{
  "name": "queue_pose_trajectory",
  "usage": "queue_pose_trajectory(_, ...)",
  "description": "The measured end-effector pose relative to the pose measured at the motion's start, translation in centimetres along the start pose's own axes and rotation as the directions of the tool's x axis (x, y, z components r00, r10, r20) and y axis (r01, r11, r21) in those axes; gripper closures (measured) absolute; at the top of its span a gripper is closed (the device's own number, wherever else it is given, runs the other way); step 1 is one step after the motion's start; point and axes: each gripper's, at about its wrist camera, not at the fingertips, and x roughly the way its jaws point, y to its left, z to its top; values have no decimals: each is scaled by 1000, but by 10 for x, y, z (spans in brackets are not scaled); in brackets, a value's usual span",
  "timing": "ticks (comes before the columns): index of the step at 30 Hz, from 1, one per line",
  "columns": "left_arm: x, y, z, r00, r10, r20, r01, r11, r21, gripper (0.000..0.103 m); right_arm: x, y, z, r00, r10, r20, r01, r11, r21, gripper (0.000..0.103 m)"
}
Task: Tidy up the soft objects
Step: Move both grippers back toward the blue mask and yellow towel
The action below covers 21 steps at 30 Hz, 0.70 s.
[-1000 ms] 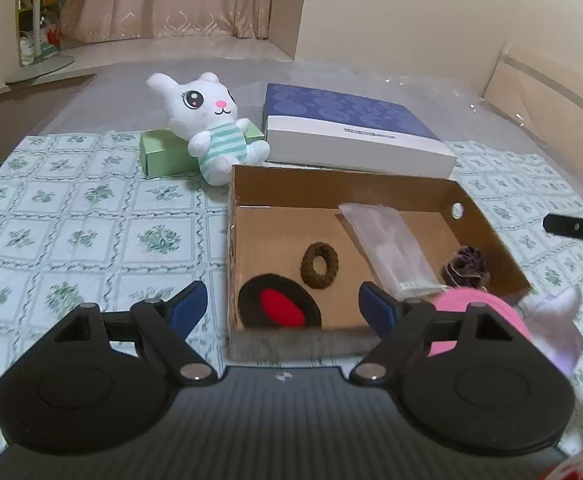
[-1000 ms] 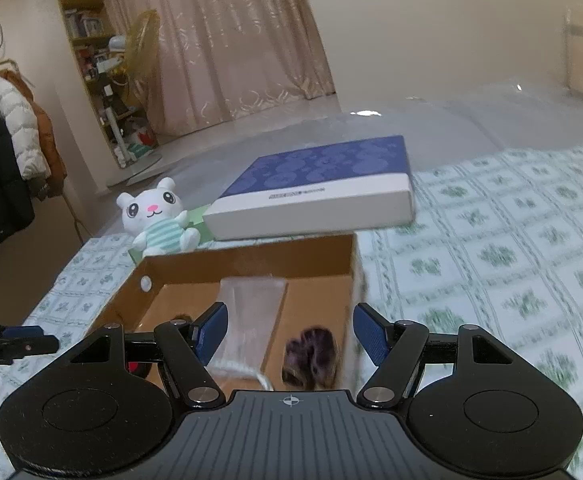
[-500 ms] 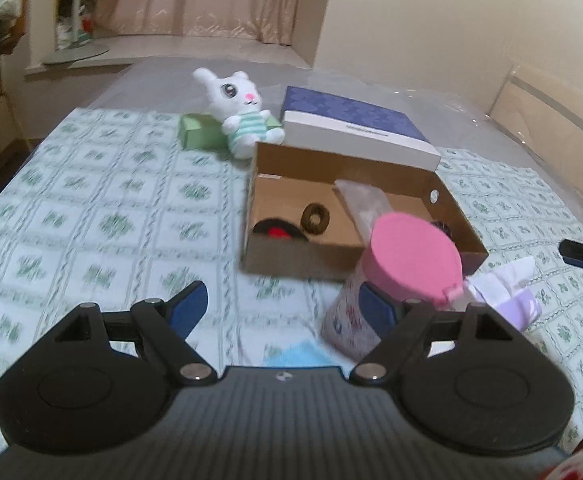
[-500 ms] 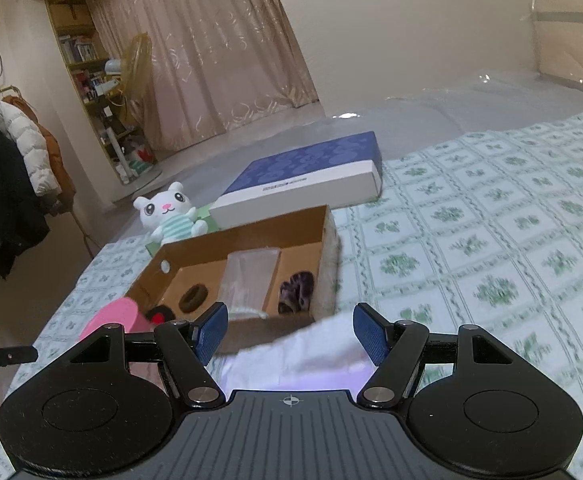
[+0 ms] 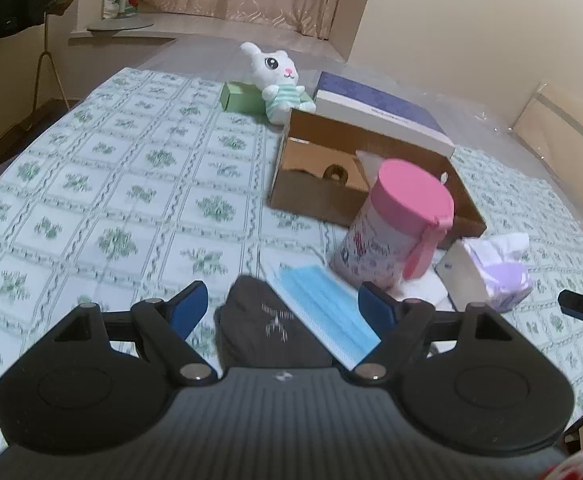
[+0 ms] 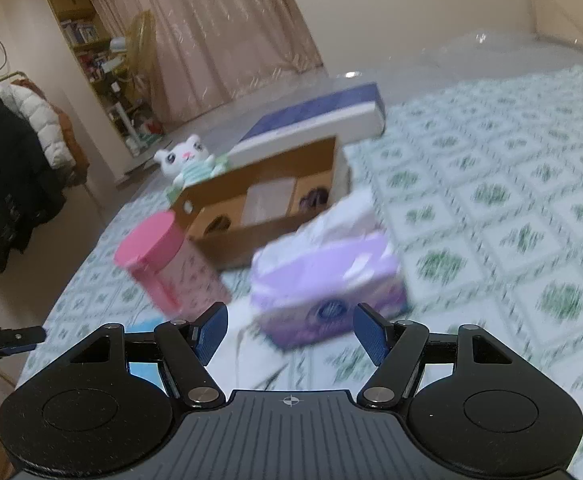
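A brown cardboard box (image 5: pixel 315 196) lies on the patterned bed with a brown hair ring (image 5: pixel 334 171) and a clear plastic bag inside; it also shows in the right wrist view (image 6: pixel 267 204). A blue face mask (image 5: pixel 323 304) lies over dark grey cloth (image 5: pixel 267 336), between the fingers of my open, empty left gripper (image 5: pixel 283 310). A purple tissue pack (image 6: pixel 327 284) sits just ahead of my open, empty right gripper (image 6: pixel 291 332). A white plush bunny (image 5: pixel 277 78) sits behind the box.
A pink-lidded cylindrical container (image 5: pixel 395 224) stands in front of the box. A blue and white flat box (image 5: pixel 379 114) and a small green box (image 5: pixel 241 96) lie behind. The bed edge drops off at the left, with coats on a rack (image 6: pixel 3 184) beyond.
Both grippers have pulled back and up from the cardboard box. The mask, the dark cloth and the tissue pack have come into view near the fingers. Both stay open.
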Motion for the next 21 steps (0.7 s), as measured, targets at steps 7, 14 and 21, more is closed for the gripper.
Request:
queue_pose_trajectory(7,-6,-11,-31,1000,3,-20,-3,1000,-9,29,7,21,-26,998,7,-61,-10,999,-48,34)
queue_pose_trajectory(14,2,-29,-51,999,-29,-44,29,1000,1,33,18,29,-43,995,-16,-94,7,995,-98,34)
queue_pose_trajectory(21,22,-43,-61,993,-85,-79,82,996,-33,42,21,22,-50,993,-39,-110,30,996,-87,34)
